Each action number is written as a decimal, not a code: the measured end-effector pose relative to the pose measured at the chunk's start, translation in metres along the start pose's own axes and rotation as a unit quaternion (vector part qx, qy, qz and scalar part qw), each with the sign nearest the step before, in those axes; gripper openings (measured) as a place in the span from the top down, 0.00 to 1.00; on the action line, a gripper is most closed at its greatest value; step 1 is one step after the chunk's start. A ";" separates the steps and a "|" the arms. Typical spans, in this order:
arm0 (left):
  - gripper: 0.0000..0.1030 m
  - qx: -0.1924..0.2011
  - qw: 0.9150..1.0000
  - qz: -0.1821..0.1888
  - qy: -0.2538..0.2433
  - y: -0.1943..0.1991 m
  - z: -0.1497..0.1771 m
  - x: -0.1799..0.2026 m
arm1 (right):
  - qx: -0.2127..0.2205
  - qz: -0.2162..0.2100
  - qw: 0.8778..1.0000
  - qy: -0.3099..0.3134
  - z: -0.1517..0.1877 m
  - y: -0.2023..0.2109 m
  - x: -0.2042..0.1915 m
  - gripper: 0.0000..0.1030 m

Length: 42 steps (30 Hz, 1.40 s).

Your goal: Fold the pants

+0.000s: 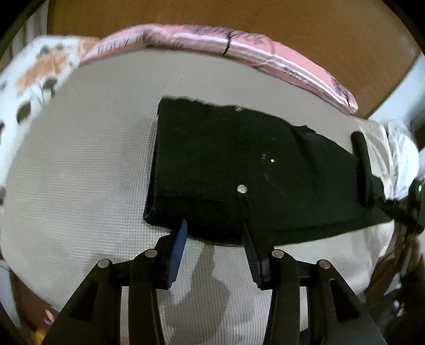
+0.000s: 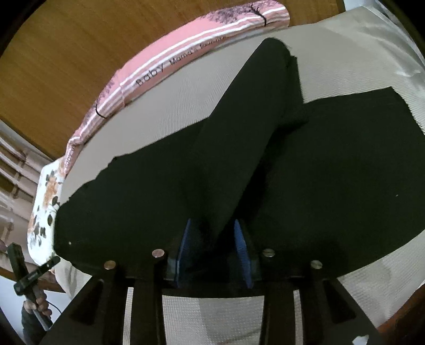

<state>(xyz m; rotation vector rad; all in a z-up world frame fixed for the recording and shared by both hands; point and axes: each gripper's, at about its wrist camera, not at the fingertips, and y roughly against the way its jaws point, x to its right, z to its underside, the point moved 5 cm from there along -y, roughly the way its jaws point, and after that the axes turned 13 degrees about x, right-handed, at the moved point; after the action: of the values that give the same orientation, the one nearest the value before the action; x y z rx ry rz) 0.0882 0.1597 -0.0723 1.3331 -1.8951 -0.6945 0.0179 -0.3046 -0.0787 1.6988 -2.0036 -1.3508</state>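
Black pants [image 1: 239, 164] lie on a white textured cover [image 1: 79, 172], waistband end to the left with a metal button [image 1: 241, 188]. My left gripper [image 1: 213, 225] is open, its fingers at the pants' near edge, holding nothing. In the right wrist view the pants [image 2: 332, 172] spread wide, and a raised fold of a leg [image 2: 239, 132] runs up from my right gripper [image 2: 212, 225]. The blue pads [image 2: 240, 244] stand on either side of that fold and appear to pinch it. The right gripper also shows in the left wrist view [image 1: 364, 169], at the pants' far right.
A pink striped pillow [image 1: 239, 45] lies along the far edge, before a wooden headboard [image 1: 318, 24]. A floral white cloth [image 1: 32, 79] lies at the left. The left hand-held gripper [image 2: 24, 276] shows at the right view's lower left.
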 end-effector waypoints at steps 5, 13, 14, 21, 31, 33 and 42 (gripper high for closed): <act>0.57 0.029 0.996 0.057 -0.070 0.008 -0.009 0.071 | 0.020 0.006 1.000 -0.018 -0.020 0.008 0.021 0.69; 0.57 -0.014 0.972 0.174 -0.157 -0.038 0.007 0.206 | 0.026 0.022 0.999 -0.036 -0.076 0.005 0.061 0.69; 0.57 -0.017 0.969 0.182 -0.169 -0.046 0.010 0.225 | 0.026 0.020 0.999 -0.040 -0.087 0.003 0.065 0.69; 0.57 -0.055 0.949 0.224 -0.216 -0.088 0.031 0.314 | 0.007 0.014 0.998 -0.060 -0.139 -0.029 0.088 0.69; 0.58 -0.077 0.942 0.226 -0.237 -0.128 0.048 0.369 | -0.003 0.003 0.993 -0.118 -0.190 -0.086 0.116 0.69; 0.60 -0.077 0.942 0.223 -0.238 -0.134 0.050 0.370 | -0.006 0.004 0.991 -0.130 -0.197 -0.096 0.122 0.69; 0.86 -0.091 0.948 0.237 -0.194 -0.148 0.043 0.361 | -0.022 -0.035 0.986 -0.161 -0.213 -0.129 0.121 0.69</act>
<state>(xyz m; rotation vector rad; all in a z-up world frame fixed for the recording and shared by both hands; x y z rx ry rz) 0.0587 -0.2283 -0.1239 0.6106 -2.2818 -0.8925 0.2054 -0.5070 -0.0989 1.6317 -2.0721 -1.7800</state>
